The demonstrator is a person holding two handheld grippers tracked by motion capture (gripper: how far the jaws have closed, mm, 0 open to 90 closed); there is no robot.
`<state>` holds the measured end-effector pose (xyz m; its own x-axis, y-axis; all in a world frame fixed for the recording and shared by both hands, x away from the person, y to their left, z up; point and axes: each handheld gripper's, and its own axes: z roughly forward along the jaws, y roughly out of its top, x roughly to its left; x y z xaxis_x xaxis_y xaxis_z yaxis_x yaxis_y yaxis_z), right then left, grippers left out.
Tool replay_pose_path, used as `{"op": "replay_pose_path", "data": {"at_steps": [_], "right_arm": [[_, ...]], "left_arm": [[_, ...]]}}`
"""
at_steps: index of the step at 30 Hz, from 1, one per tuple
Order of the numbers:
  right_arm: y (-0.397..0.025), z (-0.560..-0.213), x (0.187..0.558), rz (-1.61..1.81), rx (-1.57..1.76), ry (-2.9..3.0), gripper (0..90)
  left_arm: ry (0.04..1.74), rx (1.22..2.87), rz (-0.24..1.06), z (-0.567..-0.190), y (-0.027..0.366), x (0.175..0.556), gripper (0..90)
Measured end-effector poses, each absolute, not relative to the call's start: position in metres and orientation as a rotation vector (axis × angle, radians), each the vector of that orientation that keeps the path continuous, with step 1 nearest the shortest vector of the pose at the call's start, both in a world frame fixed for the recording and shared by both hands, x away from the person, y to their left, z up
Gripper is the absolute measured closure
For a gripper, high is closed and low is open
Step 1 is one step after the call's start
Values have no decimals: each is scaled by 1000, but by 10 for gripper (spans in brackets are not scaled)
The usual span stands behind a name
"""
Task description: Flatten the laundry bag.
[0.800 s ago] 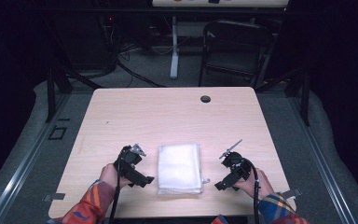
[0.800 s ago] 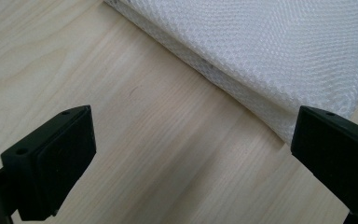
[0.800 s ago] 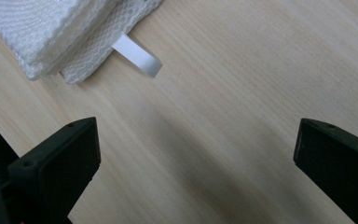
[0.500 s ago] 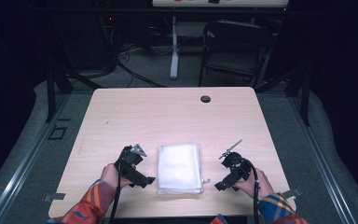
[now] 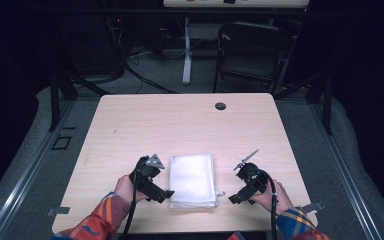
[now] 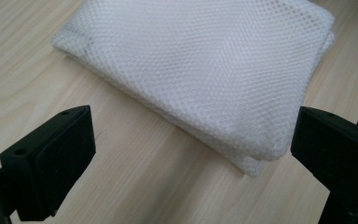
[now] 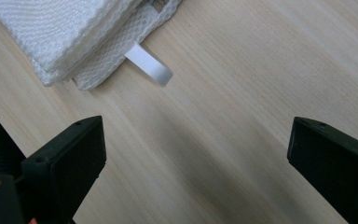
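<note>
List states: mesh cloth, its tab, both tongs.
white mesh cloth: folded in layers, flat on the table, ungrasped
white tab: sticks out from the cloth's edge, lies flat on the wood
left tongs: open, beside the cloth's corner, empty
right tongs: open over bare wood, short of the tab, empty

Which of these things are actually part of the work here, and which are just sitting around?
Part of the work:
- folded white mesh fabric bag, with its white ribbon tab
- left gripper, open beside it
- right gripper, open beside it
- pale wooden table

Just sitting around:
- black folding chair behind the table
- black cables on the floor
</note>
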<state>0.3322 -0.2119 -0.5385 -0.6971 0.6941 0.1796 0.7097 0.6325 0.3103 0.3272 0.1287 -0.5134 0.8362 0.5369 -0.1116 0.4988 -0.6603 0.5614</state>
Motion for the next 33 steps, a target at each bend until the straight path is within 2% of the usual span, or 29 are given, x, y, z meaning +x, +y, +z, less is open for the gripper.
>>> {"op": "replay_pose_path", "data": {"at_steps": [7, 21, 27, 33], "right_arm": [[-210, -539, 333, -576, -1201, -2811, 43], [-207, -535, 332, -587, -1162, -2811, 74], [-206, -537, 331, -606, -1171, -2800, 88], [-206, -537, 332, -580, -1168, -2800, 88]], "left_arm": [[666, 2444, 111, -512, 113, 321, 0], [567, 2485, 49, -519, 89, 318, 10], [513, 2505, 24, -524, 82, 314, 67], [476, 2525, 23, -528, 75, 311, 229]]}}
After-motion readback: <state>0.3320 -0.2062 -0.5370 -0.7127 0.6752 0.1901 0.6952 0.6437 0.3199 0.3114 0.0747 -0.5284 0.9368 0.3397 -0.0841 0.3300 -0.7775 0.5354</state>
